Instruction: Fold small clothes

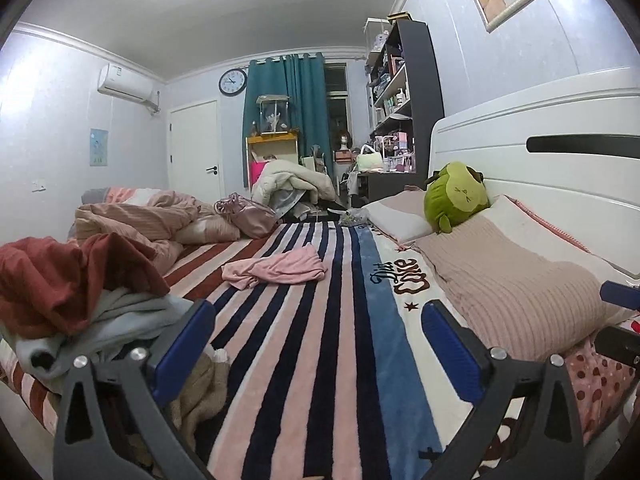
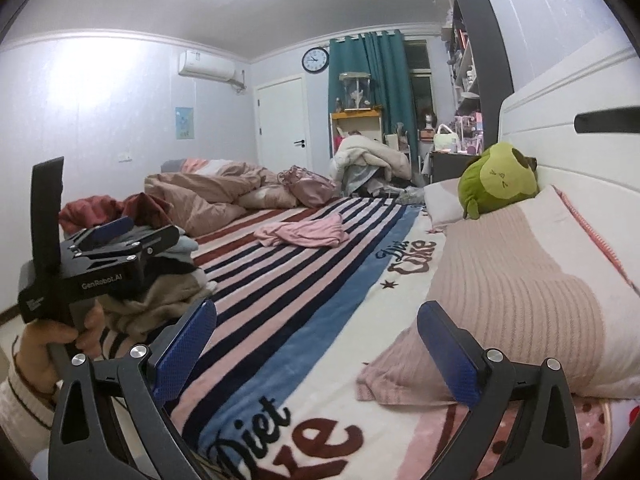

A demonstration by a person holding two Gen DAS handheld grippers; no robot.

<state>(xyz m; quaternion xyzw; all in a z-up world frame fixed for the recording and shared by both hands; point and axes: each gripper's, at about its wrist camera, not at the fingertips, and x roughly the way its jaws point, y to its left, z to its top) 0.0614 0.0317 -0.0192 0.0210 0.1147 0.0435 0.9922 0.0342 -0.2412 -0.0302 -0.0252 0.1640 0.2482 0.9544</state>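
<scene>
You are looking along a bed covered with a striped blanket in pink, navy, red and white, with a blue band and lettering toward the headboard side.

Your left claw has its blue-padded jaws spread wide, with nothing between them but blanket. Your right claw is likewise spread wide and holds nothing. In the right wrist view your left hand, in a striped cream sleeve, grips the handle of the left claw at the near left edge of the bed.

A small pink garment lies crumpled near the middle of the bed, well apart from both claws. At the bed's near left edge sits a pile of clothes: a rust-red piece on top, pale blue-grey beneath, and a beige piece lowest. The left claw's left finger stands just beside this pile.

Along the headboard edge lie two pillows under a pink ribbed cover, and a green plush toy leans between them. A rumpled pink duvet and a shiny pink bag rest at the far end of the bed.
</scene>
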